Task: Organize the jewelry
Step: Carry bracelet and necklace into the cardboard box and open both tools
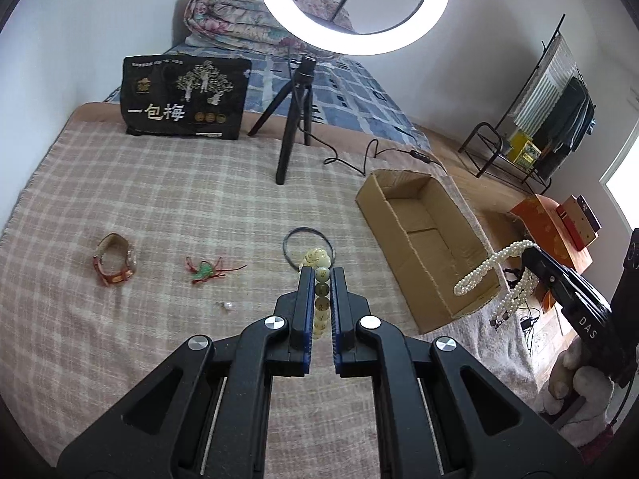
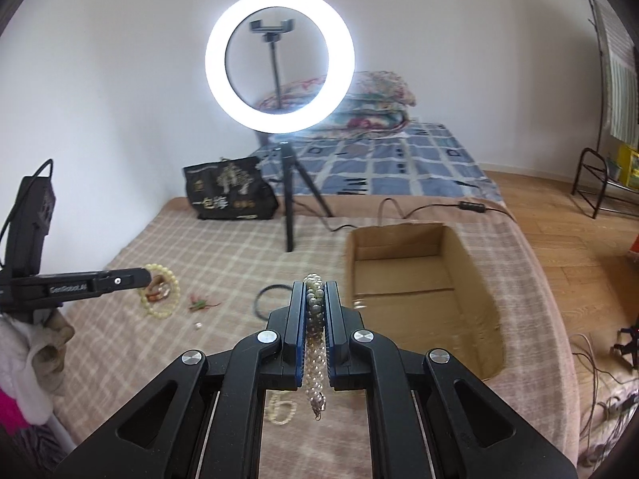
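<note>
light: bright, given by ring light (image 1: 353, 8) | glare: halo bloomed on wall around it | blur: slight in right view | edges: bent and vignetted by fisheye

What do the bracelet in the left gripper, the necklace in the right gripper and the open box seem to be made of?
The bracelet looks like glossy pale yellow-green beads, maybe stone, glass or resin; they seem translucent. The necklace looks like strands of small white pearls, real or imitation, with a pearly shine. The box is plain brown corrugated cardboard, matt, with raw cut edges.
</note>
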Tool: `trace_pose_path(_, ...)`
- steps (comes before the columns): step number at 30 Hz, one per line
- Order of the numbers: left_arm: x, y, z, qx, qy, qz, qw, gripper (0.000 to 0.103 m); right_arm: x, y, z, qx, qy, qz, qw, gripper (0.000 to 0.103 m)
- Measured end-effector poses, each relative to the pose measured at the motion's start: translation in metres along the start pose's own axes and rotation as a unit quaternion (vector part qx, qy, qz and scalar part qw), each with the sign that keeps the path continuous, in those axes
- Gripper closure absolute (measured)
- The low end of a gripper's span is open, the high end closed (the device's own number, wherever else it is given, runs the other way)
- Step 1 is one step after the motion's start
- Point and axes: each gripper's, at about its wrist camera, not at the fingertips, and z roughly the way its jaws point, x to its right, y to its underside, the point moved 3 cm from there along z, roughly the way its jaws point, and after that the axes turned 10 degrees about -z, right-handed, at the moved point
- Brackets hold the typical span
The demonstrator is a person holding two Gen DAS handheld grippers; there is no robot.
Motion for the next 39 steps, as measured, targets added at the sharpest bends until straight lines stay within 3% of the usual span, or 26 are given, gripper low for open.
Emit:
trace_pose_path(18, 0.124, 0.01, 0.079, -0.043, 0.044, 0.053, 0.9967, 0.098, 0.097, 0.019, 0.027, -0.021, 0.065, 0.059, 0.996, 0.096)
trace_pose_path(29, 0.166, 0.031, 0.114, -0.075, 0.064, 0.064, 0.993, 0.098, 0.132, 0.019, 0.057, -0.023, 0.066, 0.094, 0.993, 0.096)
trace_pose_path(39, 0.176, 0.046, 0.127, -0.087, 0.055, 0.086, 0.991, 0.098, 0.137, 0.02, 0.078, -0.029, 0.055, 0.105, 0.993, 0.096)
